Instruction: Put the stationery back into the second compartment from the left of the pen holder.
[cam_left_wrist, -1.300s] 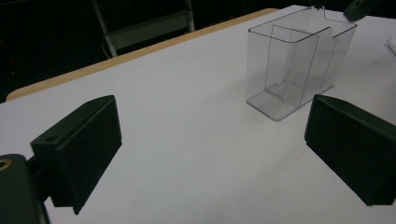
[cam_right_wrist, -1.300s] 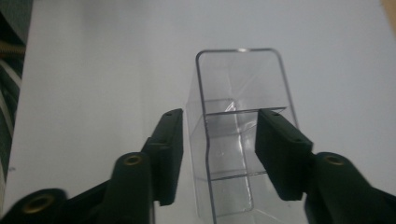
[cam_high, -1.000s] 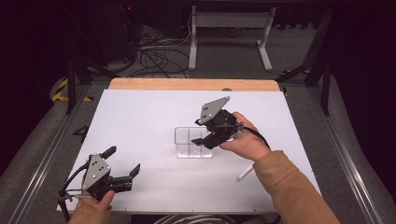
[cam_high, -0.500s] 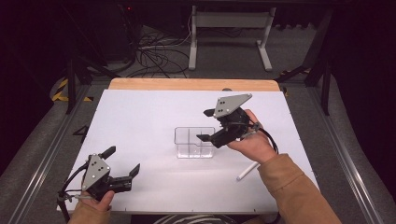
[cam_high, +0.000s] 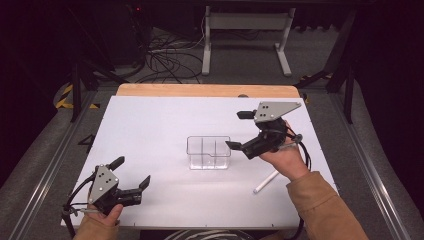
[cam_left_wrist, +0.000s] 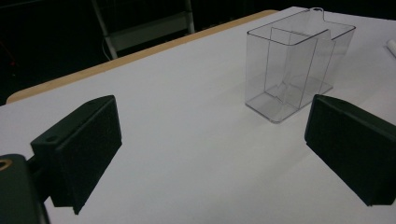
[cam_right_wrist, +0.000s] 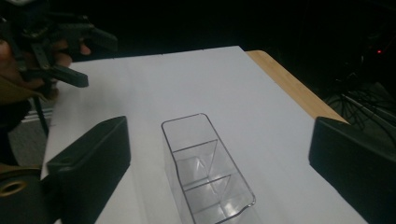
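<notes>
Both grippers stood apart — the right gripper, jaws just opened with nothing between, beside the clear divided box mid-table, the left gripper near the front edge of the white table — a white stick partly hidden.

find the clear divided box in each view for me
High view: clear divided box at the middle of the white table, left of the right tool.
Left gripper view: upper right.
Right gripper view: bottom centre, between the jaws.
Shared landmark: the table's wooden far edge.
</notes>
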